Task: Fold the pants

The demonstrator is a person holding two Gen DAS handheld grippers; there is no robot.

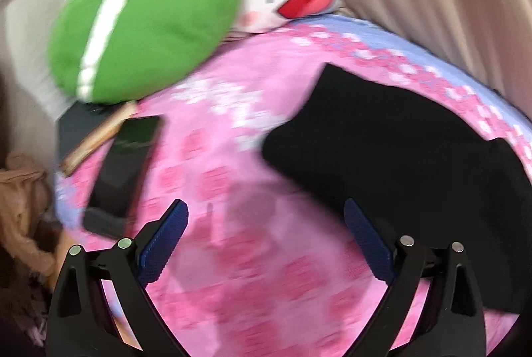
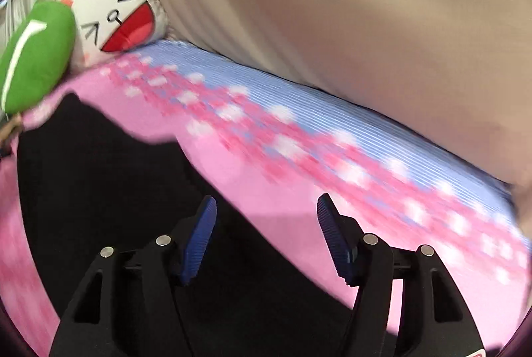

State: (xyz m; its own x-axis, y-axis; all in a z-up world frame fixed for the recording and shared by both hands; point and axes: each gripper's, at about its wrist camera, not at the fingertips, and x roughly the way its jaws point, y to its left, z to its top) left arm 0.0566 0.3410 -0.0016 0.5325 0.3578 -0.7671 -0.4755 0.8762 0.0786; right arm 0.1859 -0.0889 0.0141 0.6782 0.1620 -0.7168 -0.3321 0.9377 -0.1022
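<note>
Pants lie flat on the bedspread; left tool and right tool hover wide open, empty.

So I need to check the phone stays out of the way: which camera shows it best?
The left wrist view. The phone lies whole, though blurred, on the pink bedspread, left of the black pants and below the green cushion. The right wrist view shows no phone.

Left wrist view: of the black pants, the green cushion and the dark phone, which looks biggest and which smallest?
1. black pants, partly cut off by the frame edge
2. green cushion, close to the pants in apparent area, so this ranking is unsure
3. dark phone, clearly smallest
</note>
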